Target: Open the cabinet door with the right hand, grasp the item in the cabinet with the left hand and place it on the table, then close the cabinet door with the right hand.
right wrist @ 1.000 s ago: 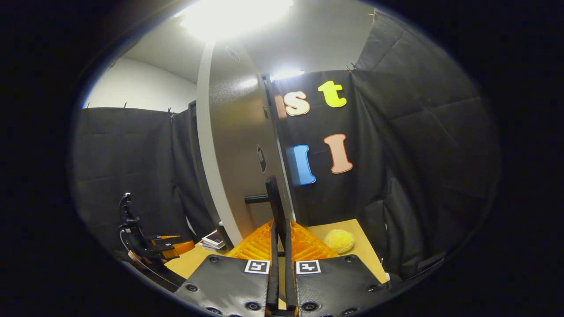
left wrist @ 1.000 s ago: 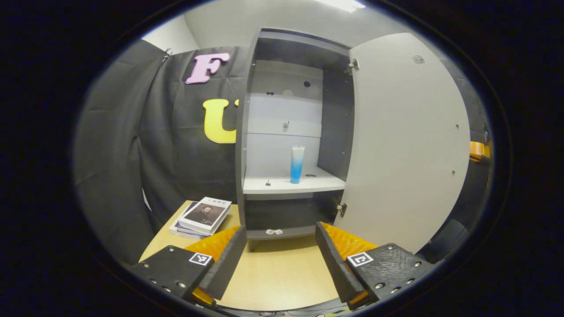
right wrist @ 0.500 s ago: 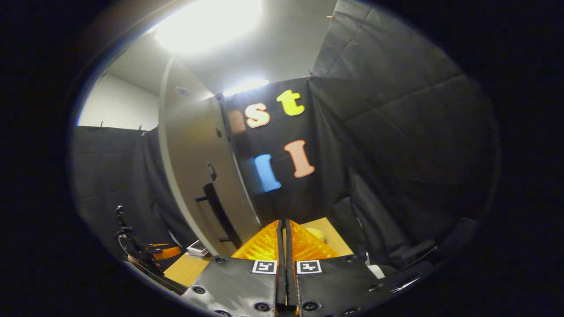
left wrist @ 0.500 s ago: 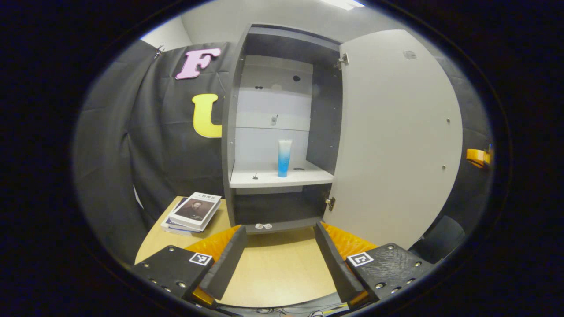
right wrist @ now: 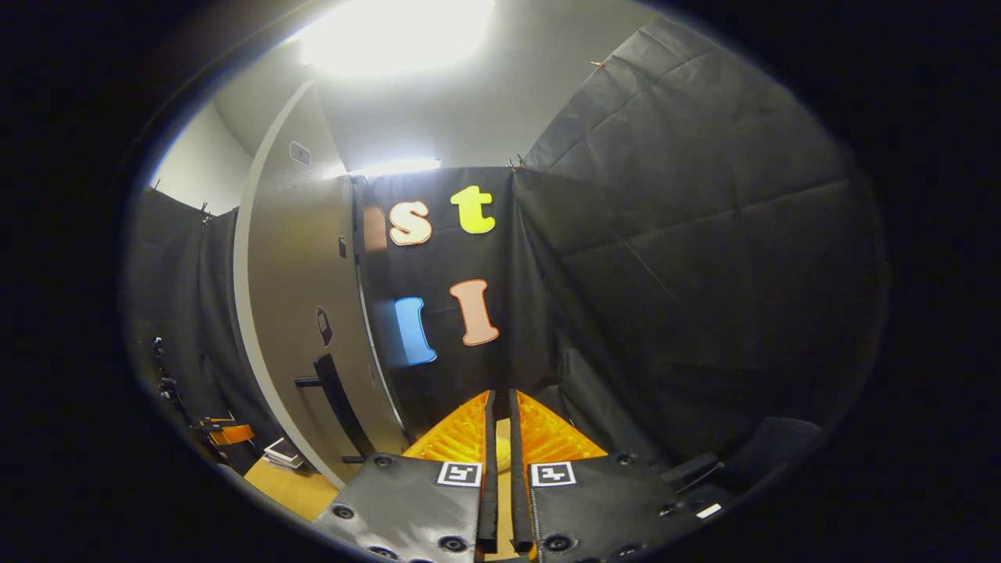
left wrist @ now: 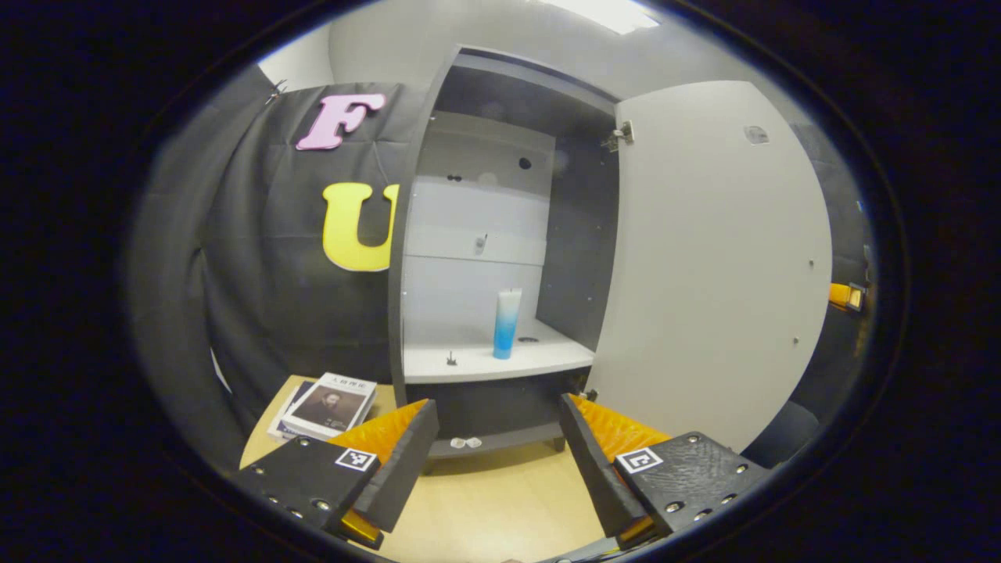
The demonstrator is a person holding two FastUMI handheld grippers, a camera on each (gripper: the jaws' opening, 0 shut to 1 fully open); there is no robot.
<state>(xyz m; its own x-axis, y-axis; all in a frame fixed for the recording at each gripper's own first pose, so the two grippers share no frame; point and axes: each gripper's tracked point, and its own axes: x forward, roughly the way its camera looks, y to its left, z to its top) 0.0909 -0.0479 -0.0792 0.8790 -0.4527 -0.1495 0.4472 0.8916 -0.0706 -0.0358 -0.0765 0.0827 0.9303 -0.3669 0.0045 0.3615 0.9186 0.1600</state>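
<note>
Bottle [left wrist: 506, 324] looked light, slim, probably slick plastic and tippy; we figured mid-body grab best. Left gripper [left wrist: 494, 461] jaws wide apart, right gripper [right wrist: 499, 469] jaws nearly together, gripping nothing.

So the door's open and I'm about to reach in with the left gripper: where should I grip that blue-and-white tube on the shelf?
Take the tube around its middle, coming straight in from the cabinet's open front. It stands upright and slim on the shelf, with free space on both sides, so the open left gripper should straddle it with its fingers level, probably without touching the cabinet walls.
</note>
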